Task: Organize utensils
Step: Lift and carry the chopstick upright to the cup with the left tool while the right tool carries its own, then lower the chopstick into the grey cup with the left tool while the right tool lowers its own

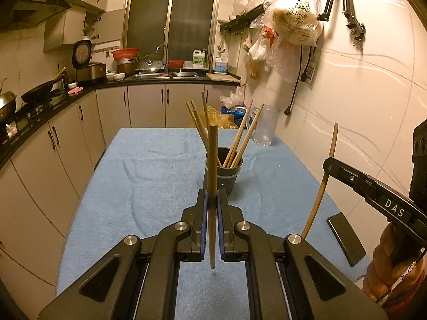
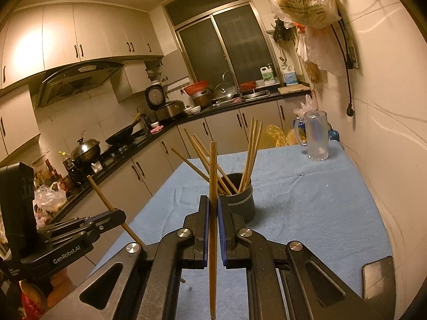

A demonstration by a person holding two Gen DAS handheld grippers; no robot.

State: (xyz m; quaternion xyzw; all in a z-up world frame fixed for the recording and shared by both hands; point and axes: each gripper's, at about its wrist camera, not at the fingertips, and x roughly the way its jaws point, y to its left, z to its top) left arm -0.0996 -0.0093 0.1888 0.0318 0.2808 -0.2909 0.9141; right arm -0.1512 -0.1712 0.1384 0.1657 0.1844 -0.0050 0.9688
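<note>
Chopsticks: left gripper (image 1: 212, 202) clamps one upright, right gripper (image 2: 213, 208) clamps another; cup (image 1: 223, 177) beyond.

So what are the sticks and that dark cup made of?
The chopsticks look like bare wood or bamboo: tan, matte, with fine lengthwise grain. The cup looks like matte dark plastic, smooth and dull, though coated metal is possible.

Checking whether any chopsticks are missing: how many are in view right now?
About 9: one clamped in the left gripper, one in the right gripper, and about seven standing in the dark cup. They overlap, so that count may be off.
</note>
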